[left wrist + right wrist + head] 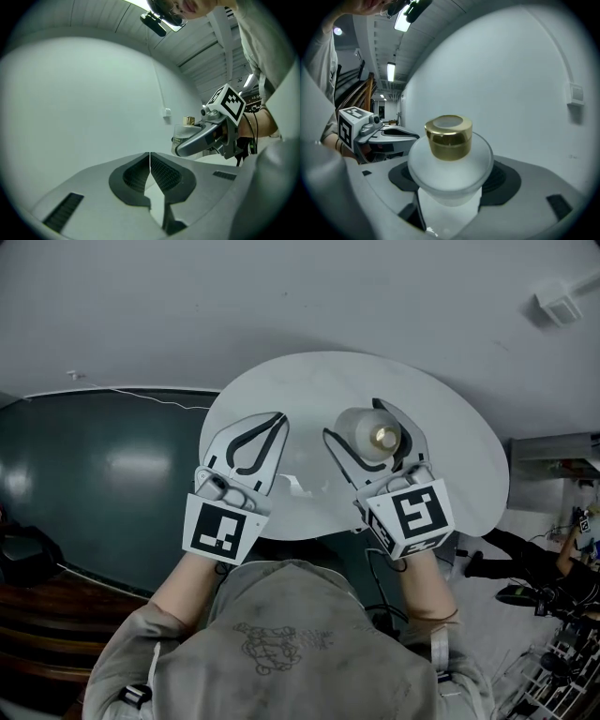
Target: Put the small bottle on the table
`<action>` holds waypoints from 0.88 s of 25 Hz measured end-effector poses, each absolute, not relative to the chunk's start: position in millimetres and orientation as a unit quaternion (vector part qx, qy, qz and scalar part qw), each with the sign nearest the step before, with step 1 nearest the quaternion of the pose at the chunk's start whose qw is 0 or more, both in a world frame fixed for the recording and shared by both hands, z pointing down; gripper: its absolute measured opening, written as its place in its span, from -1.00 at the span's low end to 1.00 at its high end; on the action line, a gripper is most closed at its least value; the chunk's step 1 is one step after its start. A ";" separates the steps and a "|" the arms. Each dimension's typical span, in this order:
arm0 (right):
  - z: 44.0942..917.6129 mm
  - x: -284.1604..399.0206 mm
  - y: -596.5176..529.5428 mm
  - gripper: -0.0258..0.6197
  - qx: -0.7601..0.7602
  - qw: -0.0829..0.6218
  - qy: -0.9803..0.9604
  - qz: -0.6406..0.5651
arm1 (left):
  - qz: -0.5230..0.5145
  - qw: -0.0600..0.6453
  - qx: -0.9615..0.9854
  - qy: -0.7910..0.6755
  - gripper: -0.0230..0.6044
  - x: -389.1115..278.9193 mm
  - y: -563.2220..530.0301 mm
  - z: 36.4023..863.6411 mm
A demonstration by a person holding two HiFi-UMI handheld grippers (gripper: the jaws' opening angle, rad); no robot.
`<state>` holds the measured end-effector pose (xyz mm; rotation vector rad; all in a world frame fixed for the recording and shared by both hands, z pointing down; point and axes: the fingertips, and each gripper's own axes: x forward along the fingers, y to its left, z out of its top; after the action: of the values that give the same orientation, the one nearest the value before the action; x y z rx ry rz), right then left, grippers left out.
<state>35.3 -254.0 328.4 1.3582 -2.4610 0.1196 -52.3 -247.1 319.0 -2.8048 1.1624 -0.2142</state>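
A small frosted white bottle [367, 435] with a gold cap [448, 136] sits upright between the jaws of my right gripper [375, 432], which is shut on its body [450, 176]. In the head view it is over the round white table [450, 427], right of centre. In the left gripper view the bottle [183, 132] shows at the right, held by the right gripper [206, 136]. My left gripper [255, 439] is over the table's left part, its jaws shut together with nothing between them [150, 171].
The round table stands against a grey wall with a white wall box [560, 304]. A dark green floor area [103, 474] lies to the left. At the right are a dark cable, a rack [562, 662] and clutter on the floor.
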 end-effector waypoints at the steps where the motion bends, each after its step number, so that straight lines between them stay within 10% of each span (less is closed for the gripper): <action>1: 333.2 35.7 -264.0 0.14 0.478 0.167 -0.861 0.038 | -0.070 0.047 -0.919 0.384 -0.87 -50.8 -253.8 322.4; 22: 545.4 40.8 -406.7 0.15 0.481 0.232 -0.837 0.122 | -0.108 0.003 -0.904 0.413 -0.87 -35.4 -363.0 468.1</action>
<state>40.8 -406.7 545.4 1.3220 -2.2995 0.3360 -35.4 -363.0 468.1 -2.8364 1.2948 -0.3375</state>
